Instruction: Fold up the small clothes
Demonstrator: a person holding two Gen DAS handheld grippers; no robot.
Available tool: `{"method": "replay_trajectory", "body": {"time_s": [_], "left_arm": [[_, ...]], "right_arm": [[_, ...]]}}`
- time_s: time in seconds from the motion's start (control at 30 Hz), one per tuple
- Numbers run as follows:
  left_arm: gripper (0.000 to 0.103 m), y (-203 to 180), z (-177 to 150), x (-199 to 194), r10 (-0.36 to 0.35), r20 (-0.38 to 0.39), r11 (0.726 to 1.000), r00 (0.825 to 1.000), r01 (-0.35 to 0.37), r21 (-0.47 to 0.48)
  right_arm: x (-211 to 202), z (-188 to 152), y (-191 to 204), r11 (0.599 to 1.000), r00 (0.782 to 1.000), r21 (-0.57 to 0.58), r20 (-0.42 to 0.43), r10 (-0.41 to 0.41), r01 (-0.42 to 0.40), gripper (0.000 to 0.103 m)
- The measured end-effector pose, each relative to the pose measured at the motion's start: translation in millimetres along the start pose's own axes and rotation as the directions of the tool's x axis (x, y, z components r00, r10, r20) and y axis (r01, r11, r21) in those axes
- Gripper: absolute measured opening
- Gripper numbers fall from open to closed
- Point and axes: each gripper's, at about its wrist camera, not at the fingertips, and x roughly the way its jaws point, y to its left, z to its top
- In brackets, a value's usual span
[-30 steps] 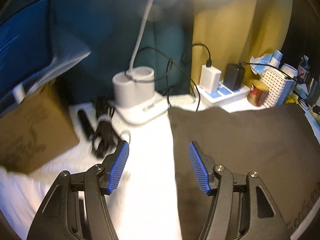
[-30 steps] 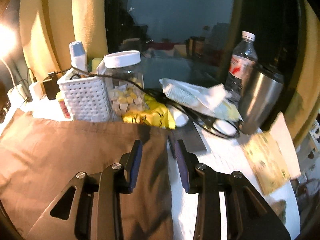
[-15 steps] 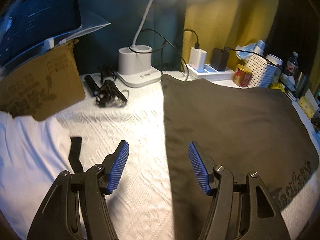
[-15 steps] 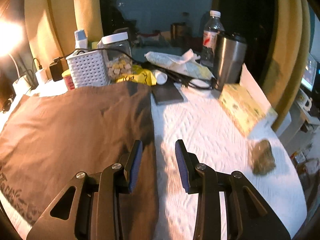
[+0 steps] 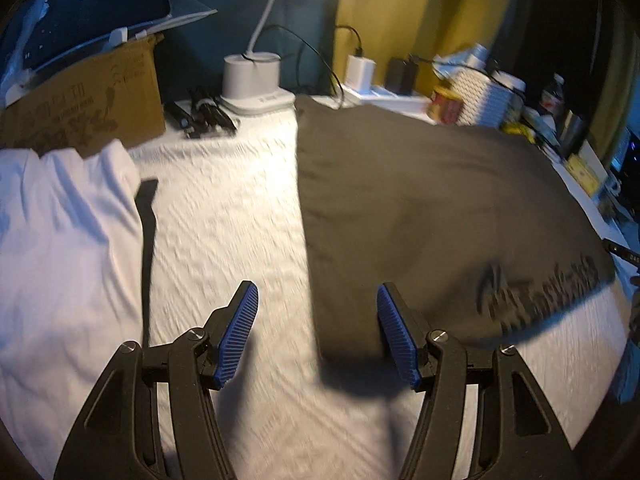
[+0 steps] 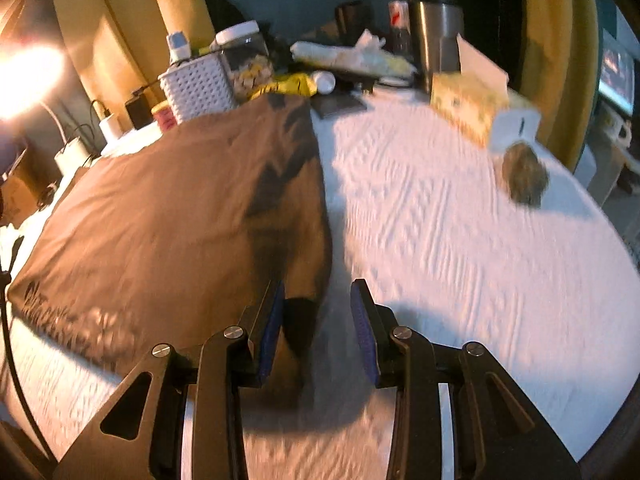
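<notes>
Brown shirt (image 5: pixel 420 200) lies flat, its dark print motion-blurred, unreadable.

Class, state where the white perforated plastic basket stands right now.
The white perforated plastic basket stands at the table's far edge, just beyond the brown garment, beside the white-lidded clear jar; it also shows upper right in the left wrist view.

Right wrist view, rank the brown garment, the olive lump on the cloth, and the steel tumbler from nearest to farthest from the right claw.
1. Brown garment: its edge lies between the fingers of the right claw, to the left.
2. Olive lump: on the white cloth, midway up, to the right.
3. Steel tumbler: upright in the back clutter, right of centre.
</notes>
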Motion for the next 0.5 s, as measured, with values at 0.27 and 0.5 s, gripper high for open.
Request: {"method": "replay_trajectory", "body": {"time_s": [0.27,0.5], "left_arm": [[0.061,-15,-17,3,-0.031,-0.029,0.999,0.999,0.032,0.018],[0.011,-30,-19,3,-0.071,-0.041,0.994,0.997,0.074,0.074]], "right_arm": [[-14,-23,2,0.998,0.999,0.037,0.019,0.047,-0.048,0.036],[-15,-31,24,0.998,0.999,-0.054,0.03,0.029,-0.028,0.012]]}}
